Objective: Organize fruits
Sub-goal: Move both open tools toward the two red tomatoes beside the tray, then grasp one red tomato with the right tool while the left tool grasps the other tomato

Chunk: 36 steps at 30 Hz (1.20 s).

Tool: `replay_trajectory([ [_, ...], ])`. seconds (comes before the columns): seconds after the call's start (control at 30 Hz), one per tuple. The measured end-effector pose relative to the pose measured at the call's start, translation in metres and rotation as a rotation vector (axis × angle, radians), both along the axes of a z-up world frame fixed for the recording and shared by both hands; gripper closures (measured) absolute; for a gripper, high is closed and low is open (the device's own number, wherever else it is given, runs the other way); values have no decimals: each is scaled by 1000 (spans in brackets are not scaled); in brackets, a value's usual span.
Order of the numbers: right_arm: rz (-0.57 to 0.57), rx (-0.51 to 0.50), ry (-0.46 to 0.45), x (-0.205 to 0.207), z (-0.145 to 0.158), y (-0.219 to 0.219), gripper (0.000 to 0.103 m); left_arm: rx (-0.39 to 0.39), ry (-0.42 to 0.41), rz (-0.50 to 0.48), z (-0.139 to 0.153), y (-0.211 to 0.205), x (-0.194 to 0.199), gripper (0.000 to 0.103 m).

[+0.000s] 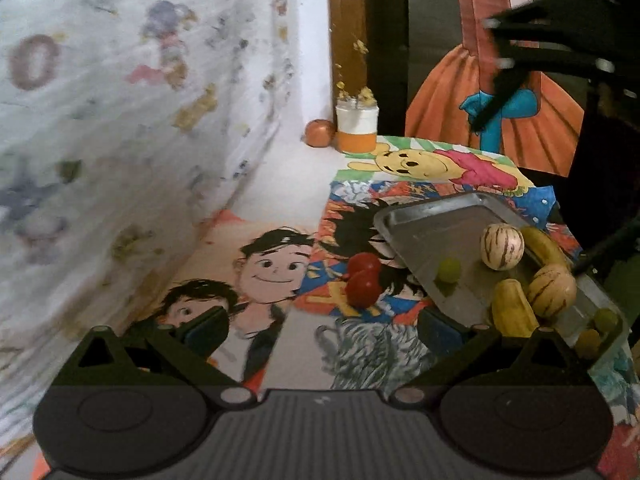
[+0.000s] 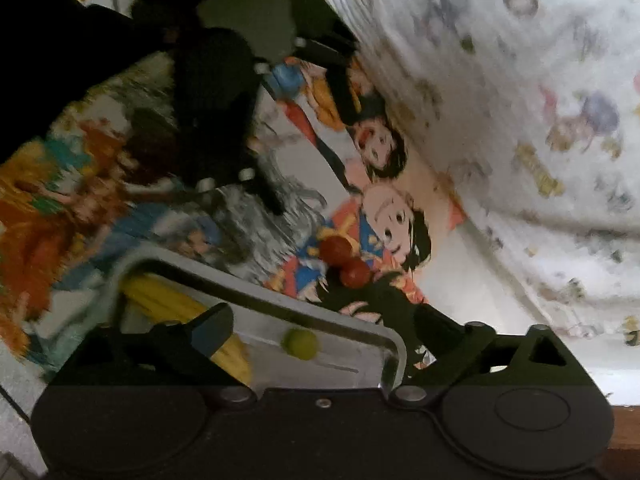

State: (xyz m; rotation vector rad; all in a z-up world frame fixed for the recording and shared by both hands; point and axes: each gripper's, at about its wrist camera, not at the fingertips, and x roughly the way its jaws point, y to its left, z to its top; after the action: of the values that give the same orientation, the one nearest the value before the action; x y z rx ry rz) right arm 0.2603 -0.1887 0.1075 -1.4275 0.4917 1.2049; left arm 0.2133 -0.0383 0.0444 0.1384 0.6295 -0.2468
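Note:
A metal tray [image 1: 432, 220] lies on a cartoon-printed mat and holds two striped pale melons [image 1: 502, 246], yellow bananas [image 1: 514, 308] and green grapes [image 1: 448, 270]. Two red tomatoes [image 1: 362, 280] sit on the mat just left of the tray. My left gripper [image 1: 324, 328] hovers open over the mat in front of the tomatoes, with nothing between its fingers. My right gripper [image 2: 320, 328] is open above the tray's corner [image 2: 394, 344]. A grape [image 2: 300, 344] and a banana [image 2: 180, 300] lie on the tray beneath it, untouched. The tomatoes [image 2: 346, 262] lie beyond the tray.
A white sheet printed with cartoons [image 1: 120, 120] rises along the left. At the back stand an orange-and-white cup [image 1: 357, 128], a round orange fruit [image 1: 319, 133] and a wooden post [image 1: 348, 20]. A paper figure in an orange dress [image 1: 540, 120] stands behind the mat.

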Motion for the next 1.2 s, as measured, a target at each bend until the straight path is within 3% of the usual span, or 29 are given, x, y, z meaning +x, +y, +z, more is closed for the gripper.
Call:
replay_trajectory([
  [0.2, -11, 7, 37, 55, -25, 12, 16, -16, 43, -35, -25, -17, 30, 6],
  [0.43, -1, -25, 102, 92, -56, 30, 39, -53, 96, -60, -44, -20, 52, 28],
  [0.53, 30, -31, 129, 95, -64, 36, 42, -78, 104, -51, -46, -17, 59, 37],
  [0.87, 113, -92, 145, 97, -76, 52, 53, -79, 104, -80, -49, -17, 66, 52],
  [1.2, 149, -120, 136, 94, -80, 65, 56, -93, 104, -92, -49, -17, 69, 60],
])
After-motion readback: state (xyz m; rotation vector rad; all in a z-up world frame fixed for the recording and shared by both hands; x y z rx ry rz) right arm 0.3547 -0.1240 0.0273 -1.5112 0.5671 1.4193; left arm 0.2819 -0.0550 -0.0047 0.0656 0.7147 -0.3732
